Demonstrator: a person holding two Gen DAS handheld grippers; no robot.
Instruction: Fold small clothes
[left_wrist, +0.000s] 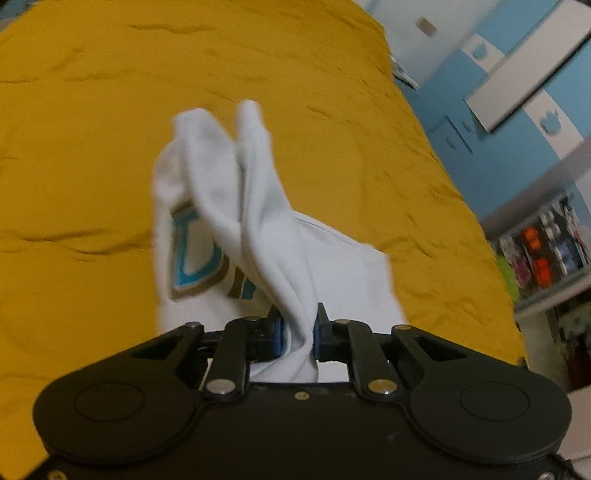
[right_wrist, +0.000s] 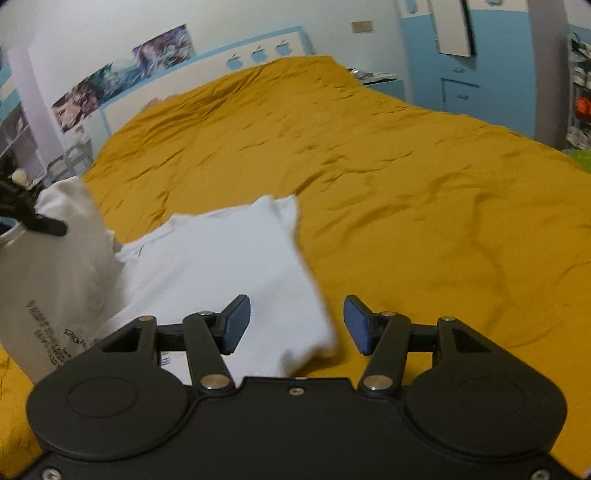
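A small white T-shirt (left_wrist: 255, 206) with a teal and brown print lies partly on the yellow bedspread (left_wrist: 92, 147). My left gripper (left_wrist: 298, 332) is shut on a bunched fold of it and holds that part raised above the bed. In the right wrist view the same shirt (right_wrist: 221, 266) lies flat on the bedspread (right_wrist: 424, 206), with its lifted end at the far left held by the other gripper (right_wrist: 40, 223). My right gripper (right_wrist: 297, 325) is open and empty, low over the shirt's near right corner.
The bed's right edge meets blue and white cabinets (left_wrist: 517, 110) and a cluttered shelf (left_wrist: 546, 251). In the right wrist view a white headboard (right_wrist: 207, 74) and posters stand at the far end, and a blue cabinet (right_wrist: 461, 74) at the right.
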